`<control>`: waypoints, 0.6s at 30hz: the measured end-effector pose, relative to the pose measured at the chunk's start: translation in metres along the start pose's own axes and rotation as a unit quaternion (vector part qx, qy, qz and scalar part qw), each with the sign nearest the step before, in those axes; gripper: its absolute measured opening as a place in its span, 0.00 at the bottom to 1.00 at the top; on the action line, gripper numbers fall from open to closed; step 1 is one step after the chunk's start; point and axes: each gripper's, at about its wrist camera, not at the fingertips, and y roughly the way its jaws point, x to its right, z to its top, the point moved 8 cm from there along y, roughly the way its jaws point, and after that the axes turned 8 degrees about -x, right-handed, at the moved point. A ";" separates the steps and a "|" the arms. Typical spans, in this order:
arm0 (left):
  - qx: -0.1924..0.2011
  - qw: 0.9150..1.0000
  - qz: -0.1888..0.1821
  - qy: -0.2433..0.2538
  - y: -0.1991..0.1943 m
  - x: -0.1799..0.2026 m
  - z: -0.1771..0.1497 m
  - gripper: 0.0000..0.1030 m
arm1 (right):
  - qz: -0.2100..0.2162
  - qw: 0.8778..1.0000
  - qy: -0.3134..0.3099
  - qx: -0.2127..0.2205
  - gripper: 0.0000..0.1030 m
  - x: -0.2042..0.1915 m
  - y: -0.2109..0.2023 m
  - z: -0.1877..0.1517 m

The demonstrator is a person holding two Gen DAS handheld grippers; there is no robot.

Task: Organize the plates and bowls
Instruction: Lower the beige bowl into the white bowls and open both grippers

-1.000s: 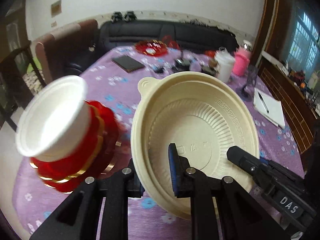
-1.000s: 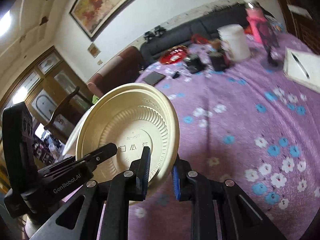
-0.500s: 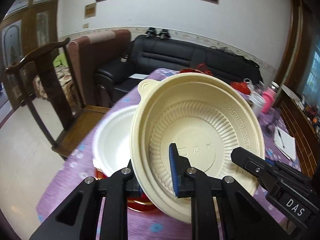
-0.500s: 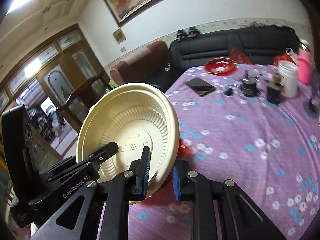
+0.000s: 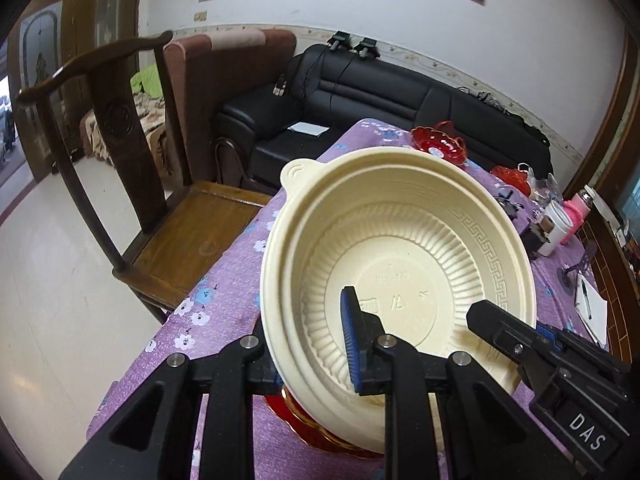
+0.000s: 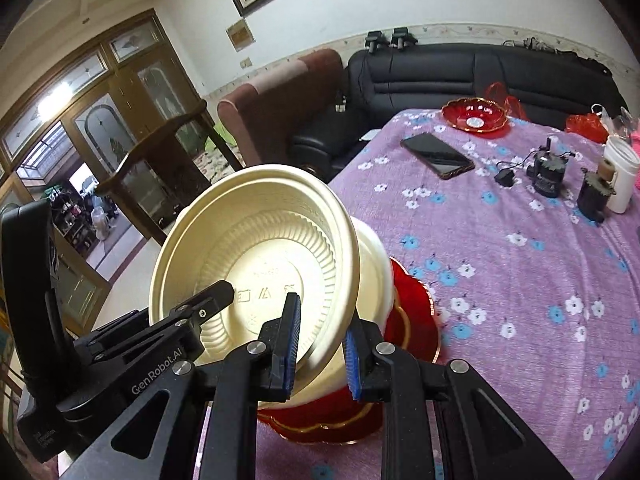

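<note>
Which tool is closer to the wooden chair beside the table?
Left. The left tool grips the cream bowl at the rim on the side facing the wooden chair. The right tool grips the opposite rim, across the bowl from the chair.

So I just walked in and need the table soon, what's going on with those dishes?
A person is stacking tableware with two handheld grippers. The left gripper and the right gripper each clamp the rim of the same cream bowl, holding it tilted just above a white bowl that sits in a red plate near the corner of the purple-clothed table. It is not nested yet.
</note>
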 end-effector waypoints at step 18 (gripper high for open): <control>0.033 0.997 -0.037 -0.050 -0.020 -0.027 0.002 0.61 | -0.054 0.997 -0.028 0.045 0.68 -0.006 0.004 0.013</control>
